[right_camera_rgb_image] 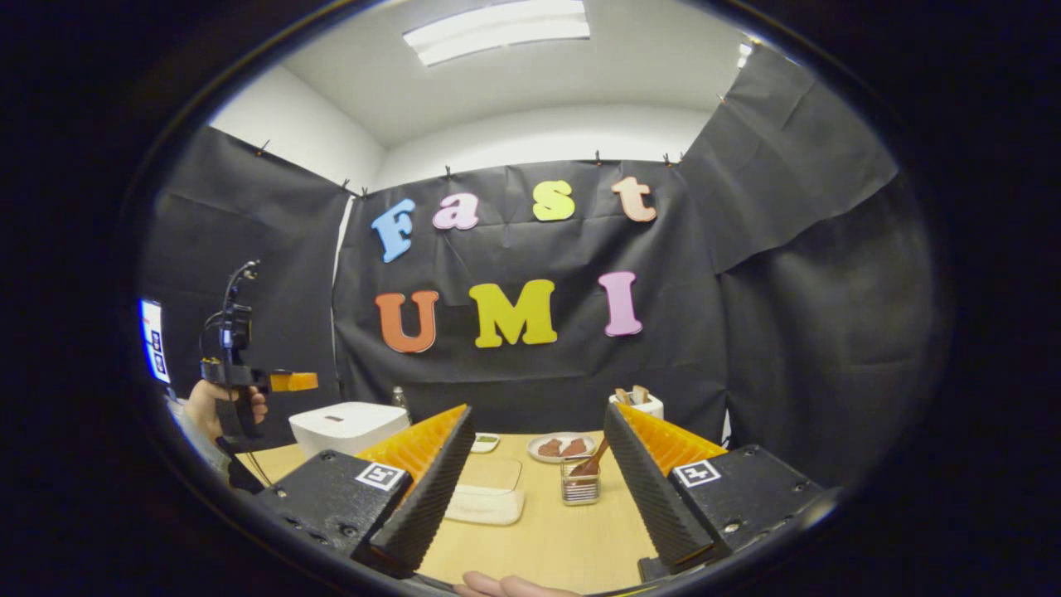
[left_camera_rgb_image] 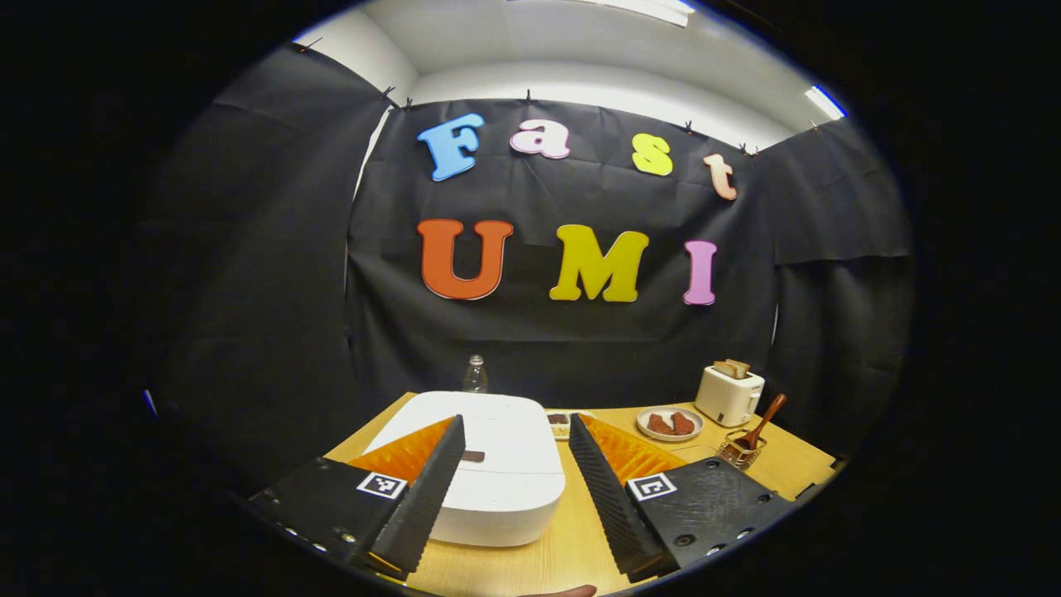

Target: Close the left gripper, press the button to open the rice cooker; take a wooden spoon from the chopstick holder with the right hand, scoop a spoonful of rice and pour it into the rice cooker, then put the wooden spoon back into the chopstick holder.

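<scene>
The white rice cooker [left_camera_rgb_image: 497, 481] stands on the wooden table with its lid down and a dark button [left_camera_rgb_image: 472, 456] on its front. My left gripper [left_camera_rgb_image: 514, 424] hovers open just above and in front of it, nothing between the fingers. At the right, a wire chopstick holder [left_camera_rgb_image: 740, 450] holds the wooden spoon [left_camera_rgb_image: 764, 417]. In the right gripper view, my right gripper [right_camera_rgb_image: 539, 413] is open and empty. The chopstick holder [right_camera_rgb_image: 580, 487] with the spoon [right_camera_rgb_image: 593, 463] stands ahead of it. A shallow clear rice box [right_camera_rgb_image: 487, 491] lies to its left, and the rice cooker [right_camera_rgb_image: 348, 427] stands farther left.
A white toaster [left_camera_rgb_image: 728, 395] with bread, a plate [left_camera_rgb_image: 670, 433] of brown food, a small dish [left_camera_rgb_image: 560, 424] and a clear bottle [left_camera_rgb_image: 475, 375] line the table's back. A hand holds the left gripper [right_camera_rgb_image: 292, 381] above the table's left end. Black cloth walls close in.
</scene>
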`<state>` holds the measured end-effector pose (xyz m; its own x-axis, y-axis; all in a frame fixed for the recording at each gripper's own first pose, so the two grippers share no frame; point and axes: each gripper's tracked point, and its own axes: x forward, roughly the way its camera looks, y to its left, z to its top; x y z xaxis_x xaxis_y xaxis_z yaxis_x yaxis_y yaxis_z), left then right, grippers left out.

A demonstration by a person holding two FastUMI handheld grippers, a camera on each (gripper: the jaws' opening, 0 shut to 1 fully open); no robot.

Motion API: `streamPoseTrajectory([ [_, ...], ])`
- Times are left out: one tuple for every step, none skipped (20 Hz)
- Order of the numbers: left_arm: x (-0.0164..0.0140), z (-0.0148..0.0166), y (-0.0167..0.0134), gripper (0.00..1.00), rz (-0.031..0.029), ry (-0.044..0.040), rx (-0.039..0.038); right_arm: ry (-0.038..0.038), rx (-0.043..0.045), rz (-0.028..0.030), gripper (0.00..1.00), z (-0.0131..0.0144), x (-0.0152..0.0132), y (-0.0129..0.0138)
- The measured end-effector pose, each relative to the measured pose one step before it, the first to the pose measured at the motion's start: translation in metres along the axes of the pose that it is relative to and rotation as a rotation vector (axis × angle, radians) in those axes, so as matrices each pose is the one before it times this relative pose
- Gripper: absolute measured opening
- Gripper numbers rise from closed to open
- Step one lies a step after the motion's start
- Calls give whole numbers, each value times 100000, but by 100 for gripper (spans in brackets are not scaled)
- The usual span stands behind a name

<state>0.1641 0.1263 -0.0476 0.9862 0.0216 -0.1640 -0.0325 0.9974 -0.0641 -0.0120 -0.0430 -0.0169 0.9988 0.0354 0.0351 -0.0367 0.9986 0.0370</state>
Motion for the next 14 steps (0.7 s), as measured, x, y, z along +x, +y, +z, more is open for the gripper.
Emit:
streamPoseTrajectory([
  [1147,-657,36,68,-2572,3210,-831,77,150,-646,100,-31,112,-414],
  [946,-628,-21,54,-795,2958,-1519,-139,19,-854,100,-39,-20,-333],
  [753,-589,448,41,403,2629,-1978,-166,-61,-1059,100,-9,96,-390],
  [859,-469,533,24,-229,2410,-1593,-29,-60,-839,100,-77,-32,-388],
  [737,-514,310,17,234,1760,-122,237,147,-336,100,-107,101,-251],
  [767,-774,528,5,1150,2030,97,632,382,525,100,-254,-1,35],
  [521,-948,-7,0,-480,3719,-222,296,591,671,100,-113,77,39],
  [407,-873,47,0,-135,3086,745,57,350,287,95,-96,114,-146],
  [663,-732,374,0,1471,3092,1590,374,434,134,100,-125,188,-211],
  [677,-566,685,0,2362,2187,2620,521,657,-144,100,-354,176,-277],
  [545,-401,595,0,2545,1845,2699,503,594,-549,100,-201,236,-300],
  [678,-153,554,0,2364,1055,1650,759,545,-821,100,-301,193,-410],
  [-75,-68,552,0,1597,856,639,942,547,-752,100,-256,208,-347],
  [380,-127,-18,0,-327,673,253,891,414,-582,95,-352,189,-253],
])
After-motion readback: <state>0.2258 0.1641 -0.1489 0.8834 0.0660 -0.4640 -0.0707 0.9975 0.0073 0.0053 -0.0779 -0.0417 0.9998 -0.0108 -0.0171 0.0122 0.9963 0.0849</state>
